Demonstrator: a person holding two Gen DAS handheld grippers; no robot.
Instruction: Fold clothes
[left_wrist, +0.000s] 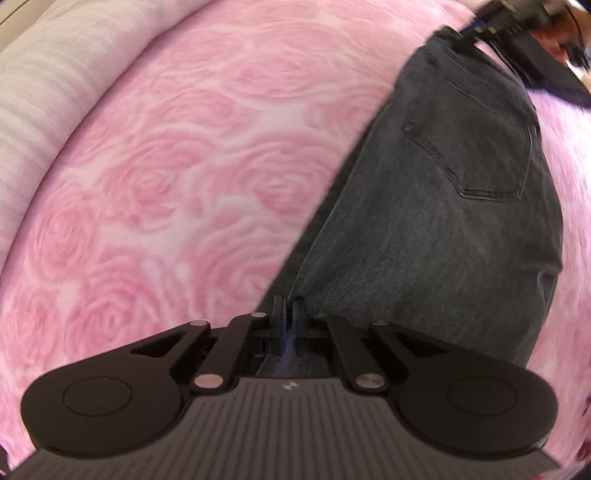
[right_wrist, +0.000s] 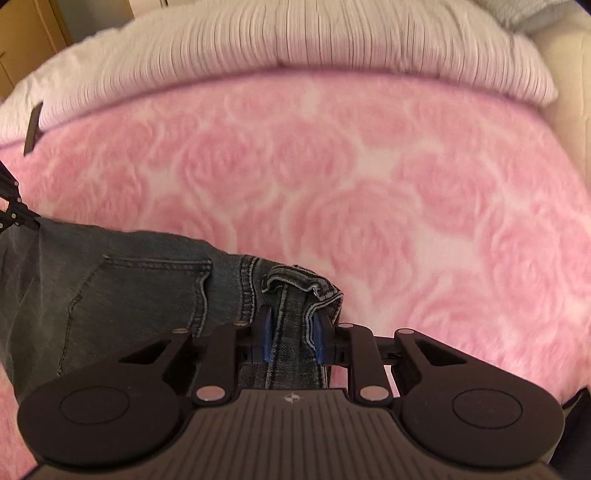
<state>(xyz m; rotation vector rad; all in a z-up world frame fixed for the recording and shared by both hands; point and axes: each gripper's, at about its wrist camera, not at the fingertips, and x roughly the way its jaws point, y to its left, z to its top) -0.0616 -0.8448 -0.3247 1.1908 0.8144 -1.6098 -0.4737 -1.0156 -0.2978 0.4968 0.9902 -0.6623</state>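
Observation:
Dark grey jeans (left_wrist: 443, 206) lie stretched over a pink rose-patterned blanket (left_wrist: 177, 177), back pocket up. My left gripper (left_wrist: 289, 314) is shut on the jeans' near edge, its fingers pressed together on the denim. At the top right of the left wrist view, my right gripper (left_wrist: 465, 31) holds the far waistband end. In the right wrist view, my right gripper (right_wrist: 291, 332) is shut on the bunched waistband (right_wrist: 295, 291) of the jeans (right_wrist: 122, 291), blue pads on either side of the fabric. The left gripper's black fingers (right_wrist: 14, 214) show at the far left edge, on the denim.
A white ribbed pillow (right_wrist: 314, 48) lies along the far edge of the blanket (right_wrist: 406, 192). The same pillow (left_wrist: 40, 96) runs along the left side in the left wrist view. A wooden cabinet (right_wrist: 22, 40) stands at the back left. A dark strap (right_wrist: 33, 129) lies near the pillow.

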